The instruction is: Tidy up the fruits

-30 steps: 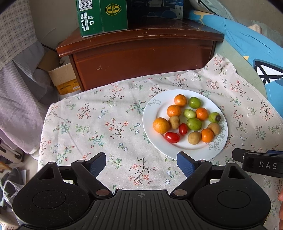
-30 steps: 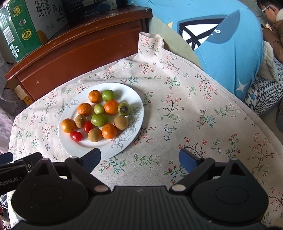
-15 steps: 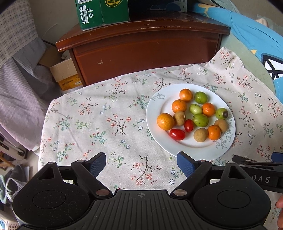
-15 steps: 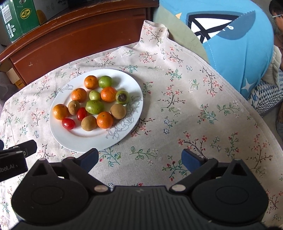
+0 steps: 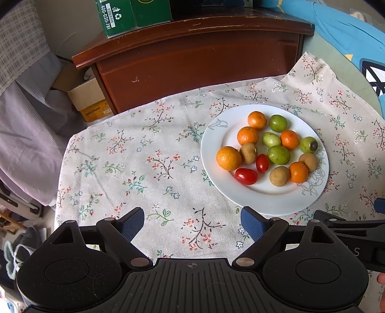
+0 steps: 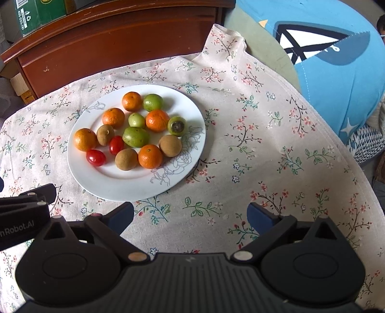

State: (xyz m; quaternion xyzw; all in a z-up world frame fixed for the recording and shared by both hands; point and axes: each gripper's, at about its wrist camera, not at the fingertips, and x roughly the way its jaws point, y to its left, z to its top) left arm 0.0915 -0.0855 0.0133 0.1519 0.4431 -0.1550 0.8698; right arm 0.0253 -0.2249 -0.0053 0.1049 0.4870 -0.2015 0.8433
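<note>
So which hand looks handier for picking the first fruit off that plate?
Probably the left. The left gripper hangs open with the red tomato and big orange on its side of the plate. The right gripper, also open, sits beside the plate, so either could do it.

We see a white plate (image 5: 264,202) of glossy glazed ceramic lying on a matt woven floral tablecloth (image 5: 144,156). On it, the cherry tomatoes (image 5: 246,176) at 7 o'clock shine smooth; the mandarins (image 5: 228,158) look dimpled and the longans (image 5: 279,176) dull and rough. At 12 o'clock the wooden cabinet (image 5: 192,60) wears scuffed varnish. We note matt black plastic on the left gripper (image 5: 192,222), with ribbed blue pads (image 5: 251,222); the carton (image 5: 120,16) is printed green cardboard.
</note>
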